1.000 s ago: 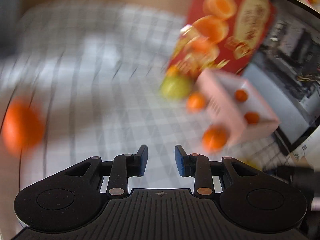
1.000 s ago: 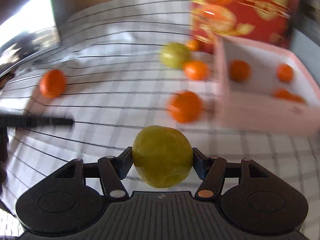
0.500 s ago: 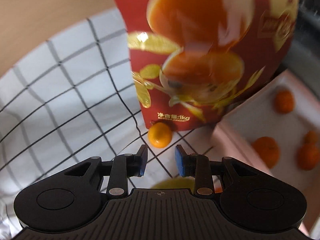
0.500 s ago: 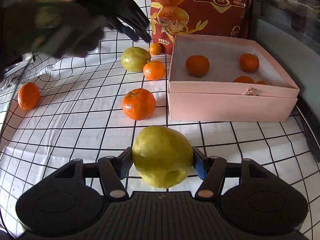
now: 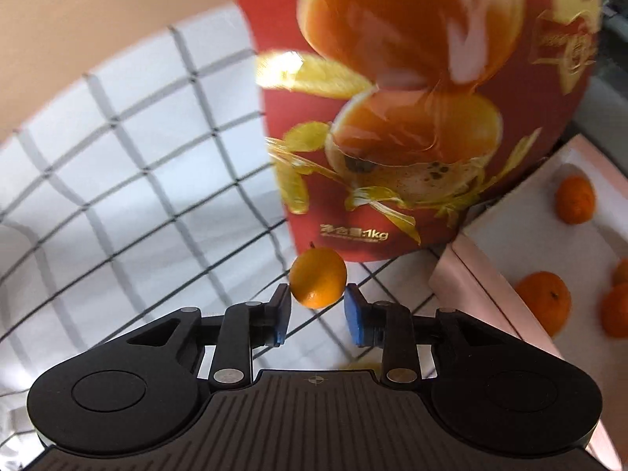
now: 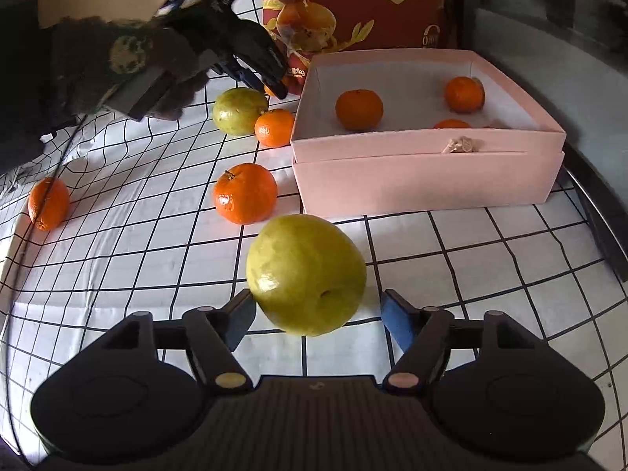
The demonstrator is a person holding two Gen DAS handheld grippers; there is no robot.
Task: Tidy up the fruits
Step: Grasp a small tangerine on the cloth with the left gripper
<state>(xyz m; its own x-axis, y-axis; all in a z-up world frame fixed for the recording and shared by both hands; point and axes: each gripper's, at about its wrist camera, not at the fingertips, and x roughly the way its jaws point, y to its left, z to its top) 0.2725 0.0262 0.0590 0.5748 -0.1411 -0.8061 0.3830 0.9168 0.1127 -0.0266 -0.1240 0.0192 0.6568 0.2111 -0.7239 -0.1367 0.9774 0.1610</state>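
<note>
Since the earlier frames, the right claw (image 6: 316, 316) has parted its jaws and they are opening now: the large yellow-green round fruit (image 6: 306, 274) sits low in the centre of the right wrist view, between the blue pads, with a clear gap at the right pad (image 6: 394, 320); contact at the left pad cannot be confirmed. The fruit appears to rest on the white black-gridded cloth of the tabletop (image 6: 490, 259), in front of the pink cardboard box (image 6: 424, 178), not inside it.

Over the same interval the left claw (image 5: 317, 310) has swung across to the red printed pouch (image 5: 412, 117) in the upper right of the left wrist view. Its jaws stand nearly pressed together, holding nothing; a small orange citrus fruit (image 5: 318, 276) lies just beyond the tips, at the foot of the pouch.

Judgement: the green fruit is being released outside the box, which suggests sorting by kind, oranges alone going into the box, where several already lie. The left claw must spread before it can take the small fruit.
</note>
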